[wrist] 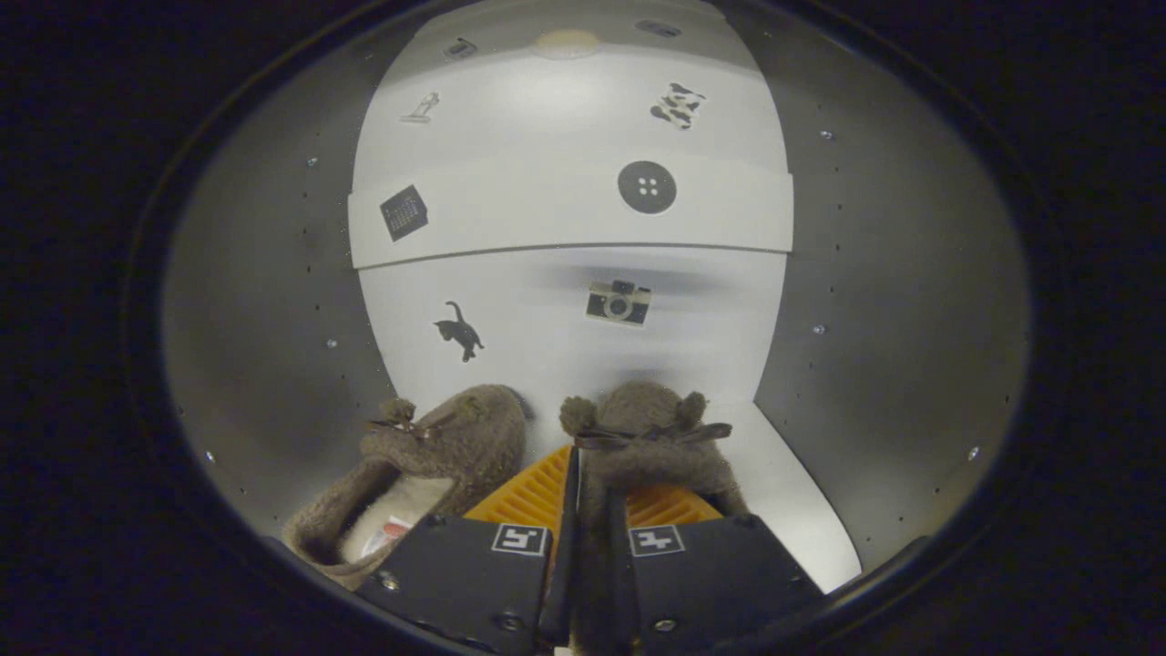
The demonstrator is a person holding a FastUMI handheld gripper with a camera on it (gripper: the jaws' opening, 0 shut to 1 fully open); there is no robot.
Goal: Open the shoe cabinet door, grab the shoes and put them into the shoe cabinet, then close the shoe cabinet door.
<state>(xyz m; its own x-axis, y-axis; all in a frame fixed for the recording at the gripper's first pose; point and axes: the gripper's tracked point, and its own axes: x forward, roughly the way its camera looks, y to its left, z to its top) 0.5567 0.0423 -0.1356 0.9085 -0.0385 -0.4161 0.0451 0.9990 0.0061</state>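
I am looking into the shoe cabinet point(565, 346), with its white back wall and grey side panels. My gripper point(590, 492) is shut on the rim of a brown fuzzy slipper point(651, 428), which sits between the fingers with its toe toward the back wall. Its bow and pom-poms show just ahead of the fingertips. A second matching slipper point(428, 465) rests on the cabinet floor to the left of the fingers, its pale lining facing me.
A white shelf point(569, 219) crosses the cabinet above the slippers, with small picture stickers on the back wall. Grey side panels point(273, 319) stand close on both sides. A strip of white floor point(792, 483) lies right of the held slipper.
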